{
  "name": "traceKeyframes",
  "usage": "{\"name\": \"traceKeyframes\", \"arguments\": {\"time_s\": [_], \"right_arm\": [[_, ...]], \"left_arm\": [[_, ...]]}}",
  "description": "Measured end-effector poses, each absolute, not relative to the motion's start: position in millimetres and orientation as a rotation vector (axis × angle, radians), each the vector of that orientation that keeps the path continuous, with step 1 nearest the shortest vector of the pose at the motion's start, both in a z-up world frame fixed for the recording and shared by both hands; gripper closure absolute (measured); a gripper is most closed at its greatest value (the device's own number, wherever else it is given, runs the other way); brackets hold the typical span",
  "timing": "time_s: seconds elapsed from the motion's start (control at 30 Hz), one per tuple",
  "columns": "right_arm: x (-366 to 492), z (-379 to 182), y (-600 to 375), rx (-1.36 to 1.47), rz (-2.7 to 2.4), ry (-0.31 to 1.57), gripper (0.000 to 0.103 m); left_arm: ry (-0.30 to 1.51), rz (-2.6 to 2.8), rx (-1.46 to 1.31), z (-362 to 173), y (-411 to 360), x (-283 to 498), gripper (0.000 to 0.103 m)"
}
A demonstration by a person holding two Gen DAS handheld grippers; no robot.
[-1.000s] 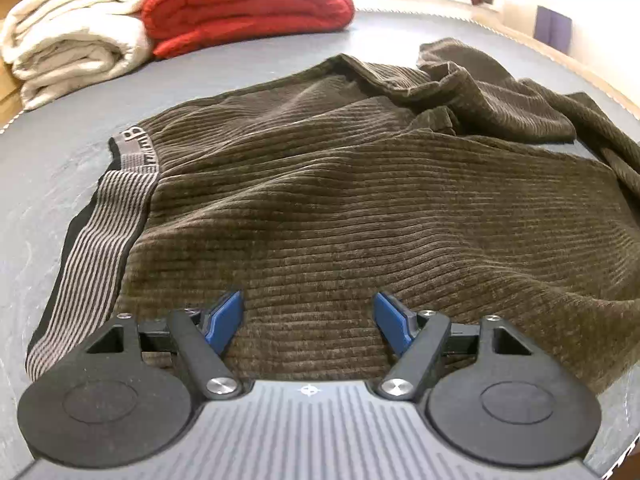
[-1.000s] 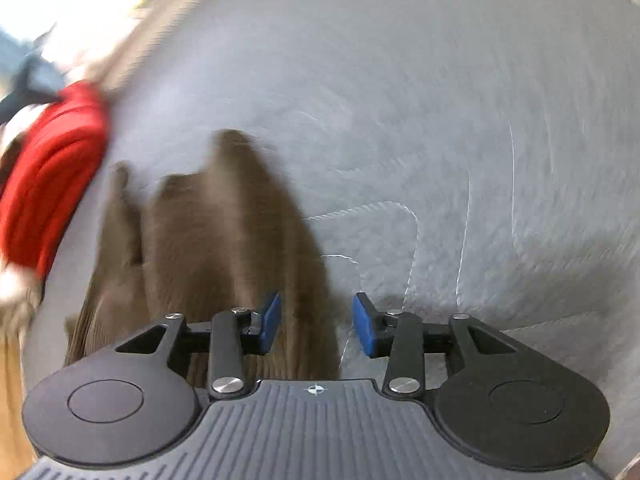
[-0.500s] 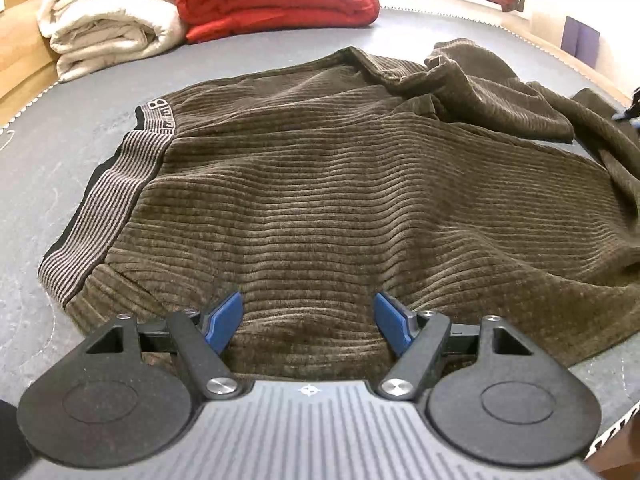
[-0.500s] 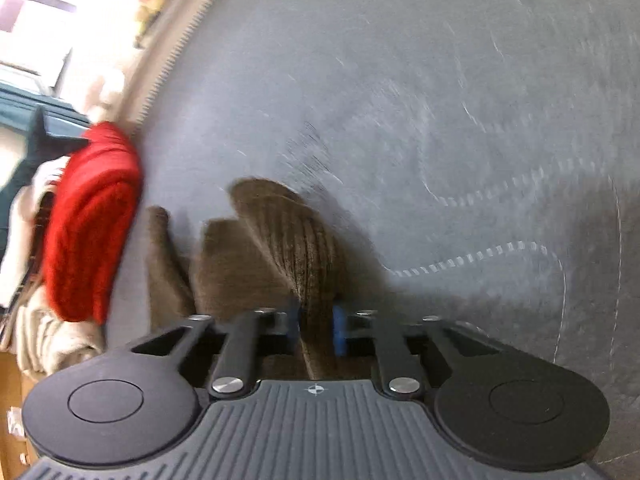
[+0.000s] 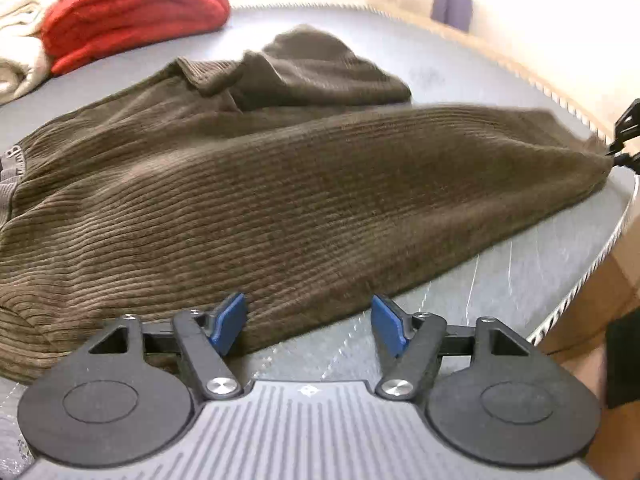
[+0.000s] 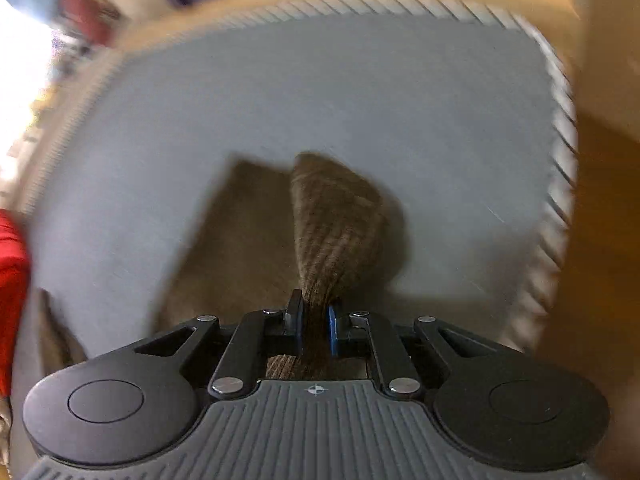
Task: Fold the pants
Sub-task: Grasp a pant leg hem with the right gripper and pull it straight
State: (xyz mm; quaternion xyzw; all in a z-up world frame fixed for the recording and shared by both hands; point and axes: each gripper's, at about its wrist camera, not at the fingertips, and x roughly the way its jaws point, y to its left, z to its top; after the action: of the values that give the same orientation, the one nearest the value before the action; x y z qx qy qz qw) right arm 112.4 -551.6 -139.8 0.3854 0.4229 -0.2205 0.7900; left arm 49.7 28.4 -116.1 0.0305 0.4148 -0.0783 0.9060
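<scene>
- The pants (image 5: 280, 184), brown ribbed cloth, lie spread across the grey worktop (image 5: 520, 280), with the waistband end toward the folded red blanket (image 5: 132, 12) and one leg end lifted at the side away from it.
- The right gripper (image 6: 314, 330) pinches a narrow bunch of that leg end, its fingers (image 6: 295, 328) pressed together on the cloth. So little fabric is in the grip that, as I judge it, a sharp tug could pull it free and let the leg drop in a heap.
- The other leg lies crumpled between the lifted leg and the red blanket; a fold made over it would likely trap the wrinkles.
- The left gripper (image 5: 308, 324) hovers low at the pants' near hem, fingers (image 5: 228, 322) spread wide and holding nothing. With nothing pinning the cloth, the whole garment could slide toward the pull.
</scene>
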Motion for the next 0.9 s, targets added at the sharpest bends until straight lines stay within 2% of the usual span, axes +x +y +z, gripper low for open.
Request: {"name": "traceKeyframes", "arguments": {"time_s": [0.17, 0.4, 0.63, 0.67, 0.7, 0.73, 0.77, 0.9], "right_arm": [[89, -154, -583, 0.994, -0.492, 0.869, 0.078], [99, -154, -602, 1.102, -0.568, 0.801, 0.077], [102, -172, -600, 1.103, -0.607, 0.797, 0.073], [105, -171, -599, 1.099, -0.597, 0.799, 0.073], [107, -170, -599, 1.094, -0.582, 0.797, 0.077], [108, -168, -599, 1.085, -0.57, 0.791, 0.087], [110, -163, -598, 1.063, -0.554, 0.777, 0.091], [108, -110, -579, 0.873, -0.543, 0.608, 0.094]], "left_arm": [[0.833, -0.182, 0.051, -110, 26, 47, 0.027], [0.801, -0.213, 0.077, -103, 13, 46, 0.026], [0.852, -0.235, 0.154, -121, -7, 63, 0.018], [0.85, -0.234, 0.153, -123, -7, 66, 0.022], [0.837, -0.233, 0.154, -122, -6, 67, 0.048], [0.824, -0.232, 0.169, -120, -7, 68, 0.067], [0.822, -0.224, 0.2, -116, -8, 70, 0.086], [0.767, -0.269, 0.194, -86, -7, 60, 0.089]]}}
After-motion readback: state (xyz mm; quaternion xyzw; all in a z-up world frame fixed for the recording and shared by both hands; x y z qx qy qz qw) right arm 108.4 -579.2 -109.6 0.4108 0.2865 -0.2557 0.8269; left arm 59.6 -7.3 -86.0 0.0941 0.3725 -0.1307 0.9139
